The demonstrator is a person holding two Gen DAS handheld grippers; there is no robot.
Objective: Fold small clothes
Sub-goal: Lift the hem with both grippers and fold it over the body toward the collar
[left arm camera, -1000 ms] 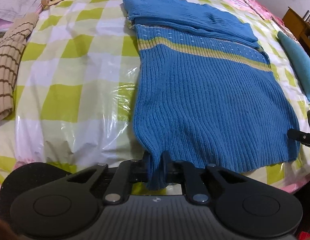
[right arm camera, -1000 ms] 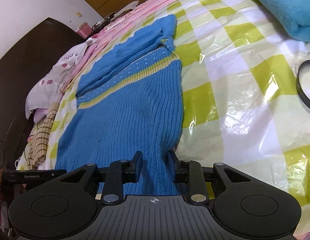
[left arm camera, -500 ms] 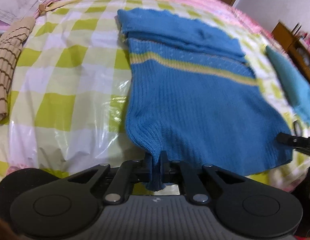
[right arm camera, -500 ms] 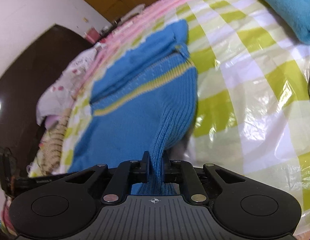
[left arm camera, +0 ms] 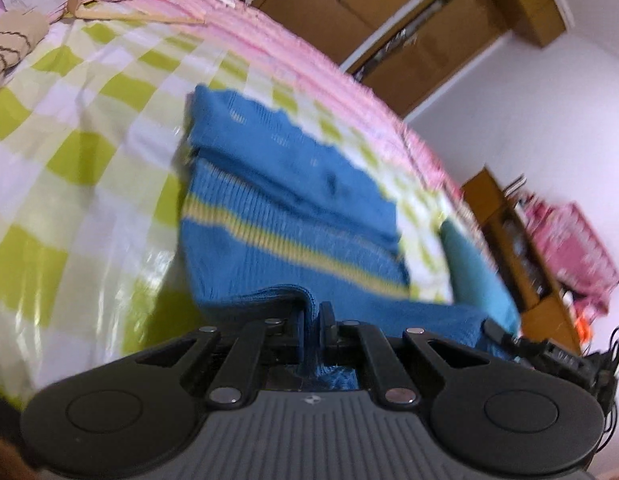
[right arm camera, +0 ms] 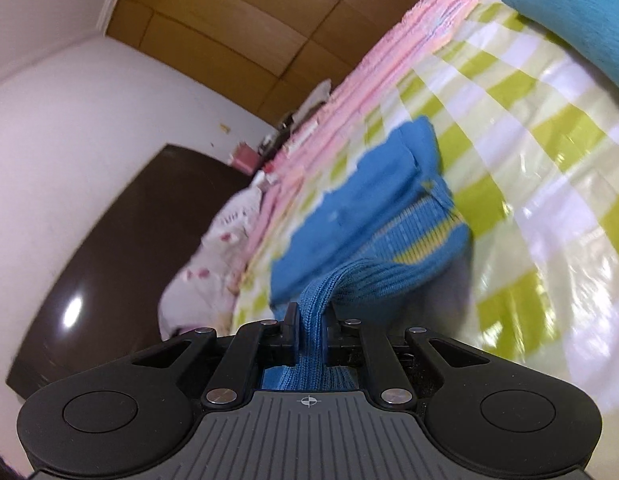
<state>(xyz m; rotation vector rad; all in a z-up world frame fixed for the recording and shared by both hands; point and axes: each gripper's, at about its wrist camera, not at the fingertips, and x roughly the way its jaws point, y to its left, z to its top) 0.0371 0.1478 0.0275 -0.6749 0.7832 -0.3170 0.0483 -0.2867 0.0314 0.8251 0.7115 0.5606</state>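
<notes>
Left gripper (left arm camera: 312, 316) clamped on hem of blue ribbed knit sweater with yellow stripe (left arm camera: 269, 240), right gripper (right arm camera: 312, 320) pinching its other corner, hem raised above green-checked plastic-covered bedspread (left arm camera: 69, 152).

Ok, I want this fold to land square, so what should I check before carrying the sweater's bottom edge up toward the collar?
1. Left hand-held gripper clamped on the hem of the blue ribbed knit sweater with a yellow stripe: ok.
2. Right hand-held gripper clamped on the hem: ok; its jaws have just been closing on the knit.
3. Hem lifted off the green-and-white checked plastic-covered bedspread: ok.
4. Sleeves folded across the upper body: ok.
5. Both corners level with each other: cannot tell, the pictures are blurred.
6. Teal folded cloth apart from the sweater: ok.
</notes>
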